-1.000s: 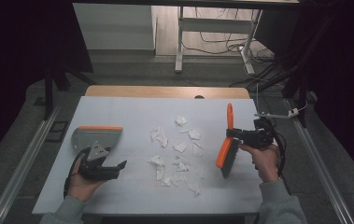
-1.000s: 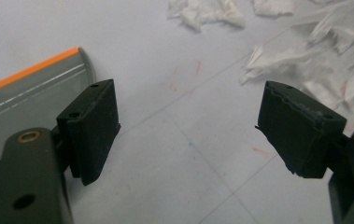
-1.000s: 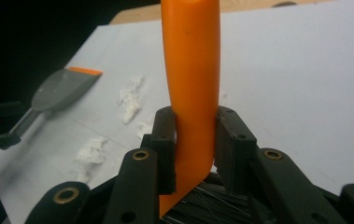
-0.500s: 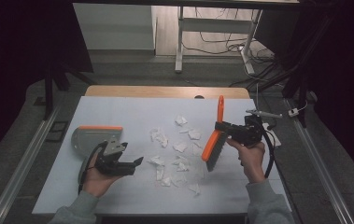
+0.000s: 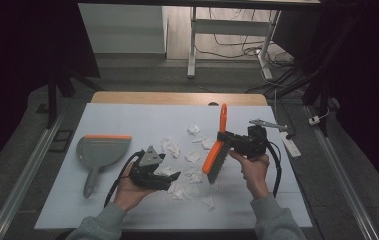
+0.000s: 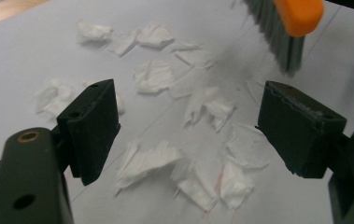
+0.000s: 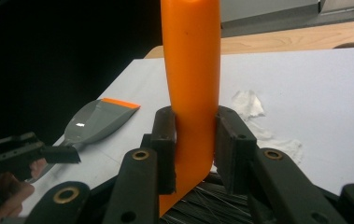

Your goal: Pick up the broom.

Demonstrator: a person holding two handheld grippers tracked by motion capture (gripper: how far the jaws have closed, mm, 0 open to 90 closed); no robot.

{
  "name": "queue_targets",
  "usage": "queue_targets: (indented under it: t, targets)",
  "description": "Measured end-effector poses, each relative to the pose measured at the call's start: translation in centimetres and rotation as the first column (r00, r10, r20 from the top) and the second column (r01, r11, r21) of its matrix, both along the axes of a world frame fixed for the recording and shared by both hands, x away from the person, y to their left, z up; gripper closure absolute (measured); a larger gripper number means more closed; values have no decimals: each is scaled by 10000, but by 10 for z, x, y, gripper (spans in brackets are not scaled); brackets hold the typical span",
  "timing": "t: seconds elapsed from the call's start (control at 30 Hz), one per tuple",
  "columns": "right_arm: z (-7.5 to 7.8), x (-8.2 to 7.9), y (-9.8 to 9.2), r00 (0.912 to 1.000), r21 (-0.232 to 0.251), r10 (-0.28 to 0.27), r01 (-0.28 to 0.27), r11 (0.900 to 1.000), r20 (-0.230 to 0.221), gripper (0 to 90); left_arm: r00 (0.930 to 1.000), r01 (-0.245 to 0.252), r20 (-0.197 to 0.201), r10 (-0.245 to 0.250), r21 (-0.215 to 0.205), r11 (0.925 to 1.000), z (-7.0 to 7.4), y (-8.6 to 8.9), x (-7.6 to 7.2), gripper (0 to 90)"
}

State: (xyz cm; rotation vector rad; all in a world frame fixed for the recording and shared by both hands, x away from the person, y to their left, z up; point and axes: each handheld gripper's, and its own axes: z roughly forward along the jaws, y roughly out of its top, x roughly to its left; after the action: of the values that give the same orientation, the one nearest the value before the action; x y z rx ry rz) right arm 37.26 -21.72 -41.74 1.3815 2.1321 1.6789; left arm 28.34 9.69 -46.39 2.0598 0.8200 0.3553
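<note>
My right gripper [image 5: 225, 137] [image 7: 194, 147] is shut on the orange handle of a brush [image 5: 216, 154] [image 7: 191, 74], held upright with its grey bristles [image 6: 277, 32] down over the table. Several torn white paper scraps [image 5: 187, 157] [image 6: 198, 105] lie scattered in the middle of the white tabletop [image 5: 142, 117]. My left gripper [image 5: 169, 177] [image 6: 188, 135] hovers open just over the near scraps, nothing between its jaws. A grey dustpan with an orange lip [image 5: 99, 150] [image 7: 97, 121] lies flat at the left of the table.
A wooden strip [image 5: 177, 97] edges the table's far side. A white remote-like object [image 5: 289, 145] lies by the right edge. A desk frame and cables [image 5: 227, 45] stand on the floor beyond. Metal rails [image 5: 27, 170] run along both sides.
My left gripper has moved right from beside the dustpan to the near scraps. The right gripper has carried the brush leftward, over the scraps.
</note>
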Motion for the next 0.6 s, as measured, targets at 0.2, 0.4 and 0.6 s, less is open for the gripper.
queue_targets:
  t: [0.2,0.4,0.6]
  targets:
    - [-2,-1,5,10000,197,-34,33,9998,45,709,9991,404,-120,-405,-79,9992,-2,-17,2,216]
    - [-4,-6,15,9992,498,-316,304,9983,251,709,9964,846,-60,-848,-204,9962,-2,-34,1,216]
    - [-9,-9,26,9992,803,-328,309,9963,224,709,9969,749,235,-744,-203,9970,-7,-48,3,224]
